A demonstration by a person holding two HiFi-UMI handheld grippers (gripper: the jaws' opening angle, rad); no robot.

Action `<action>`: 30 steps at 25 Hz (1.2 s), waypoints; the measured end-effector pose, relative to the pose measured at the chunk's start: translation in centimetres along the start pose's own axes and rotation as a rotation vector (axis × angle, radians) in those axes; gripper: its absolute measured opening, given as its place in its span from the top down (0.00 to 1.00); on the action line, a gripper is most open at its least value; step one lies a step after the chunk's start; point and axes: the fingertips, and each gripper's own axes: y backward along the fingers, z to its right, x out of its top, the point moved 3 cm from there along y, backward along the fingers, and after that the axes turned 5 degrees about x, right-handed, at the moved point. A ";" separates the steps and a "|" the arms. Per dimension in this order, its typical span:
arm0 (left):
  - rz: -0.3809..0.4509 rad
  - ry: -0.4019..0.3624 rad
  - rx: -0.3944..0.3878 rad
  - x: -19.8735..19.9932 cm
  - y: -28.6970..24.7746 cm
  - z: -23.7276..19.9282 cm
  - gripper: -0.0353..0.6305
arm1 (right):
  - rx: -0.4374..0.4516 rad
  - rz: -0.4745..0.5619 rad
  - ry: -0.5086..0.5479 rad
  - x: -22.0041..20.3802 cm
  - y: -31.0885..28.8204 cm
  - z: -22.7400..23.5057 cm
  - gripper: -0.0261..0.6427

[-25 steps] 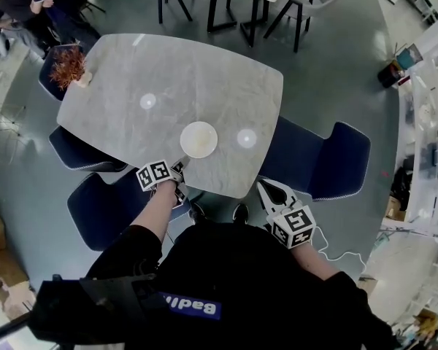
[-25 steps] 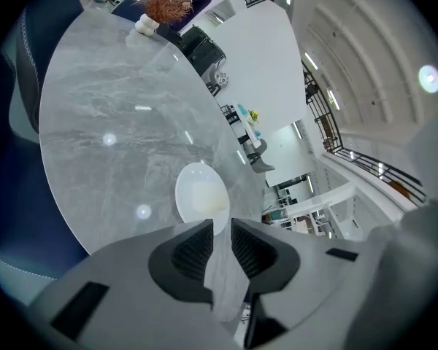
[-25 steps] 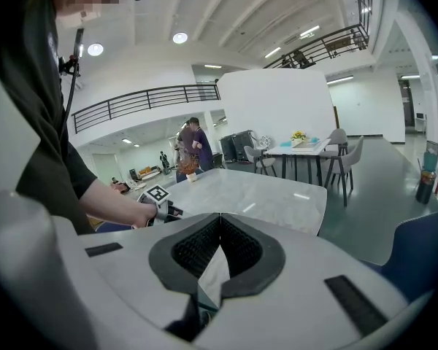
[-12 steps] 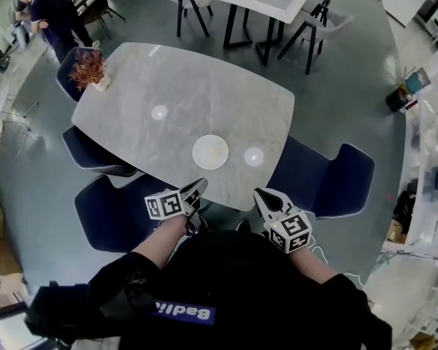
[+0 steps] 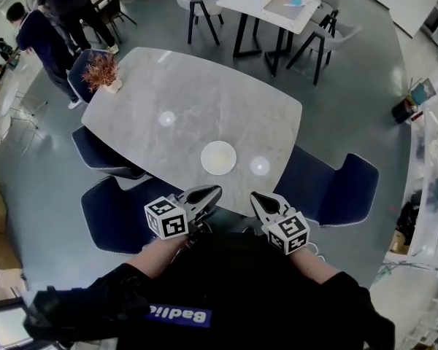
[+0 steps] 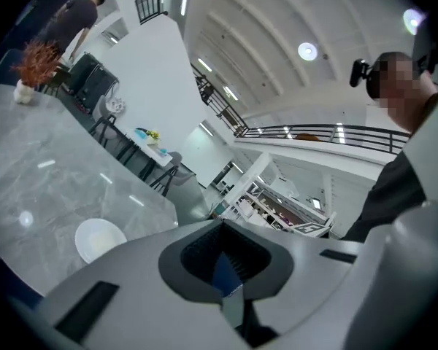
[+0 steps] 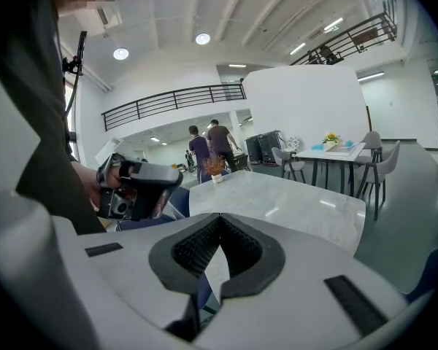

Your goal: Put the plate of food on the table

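A white plate [image 5: 218, 157] holding pale food lies flat on the grey marble table [image 5: 197, 100], close to its near edge. In the left gripper view the plate [image 6: 98, 238] shows at lower left on the table [image 6: 51, 188]. My left gripper [image 5: 214, 190] is off the table's near edge, a short way from the plate, shut and holding nothing. The right gripper [image 5: 255, 196] hovers beside it, also shut and holding nothing. Both pairs of jaws meet in their own views, left gripper [image 6: 220, 224] and right gripper [image 7: 219, 217].
A potted reddish plant [image 5: 102, 70] stands at the table's far left corner. Blue chairs [image 5: 338, 188] [image 5: 113, 214] flank the near edge. A white table with chairs [image 5: 274, 2] is behind. Two people [image 5: 44, 28] stand at upper left.
The left gripper drew back from the plate's edge toward my body, leaving the plate on the table. The right gripper hardly moved. The whole view shifted back from the table.
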 end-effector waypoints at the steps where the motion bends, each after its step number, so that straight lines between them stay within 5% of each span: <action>1: 0.007 -0.031 -0.017 0.5 0.2 0.8 0.94 | 0.007 -0.002 -0.003 0.3 -0.2 -0.3 0.95; 9: 0.037 -0.196 -0.063 0.1 1.2 2.9 0.94 | 0.050 -0.003 0.013 0.9 -1.3 -1.7 0.95; 30: 0.048 -0.252 -0.084 -0.4 2.7 3.9 0.94 | 0.104 0.005 0.058 1.3 -2.0 -3.9 0.95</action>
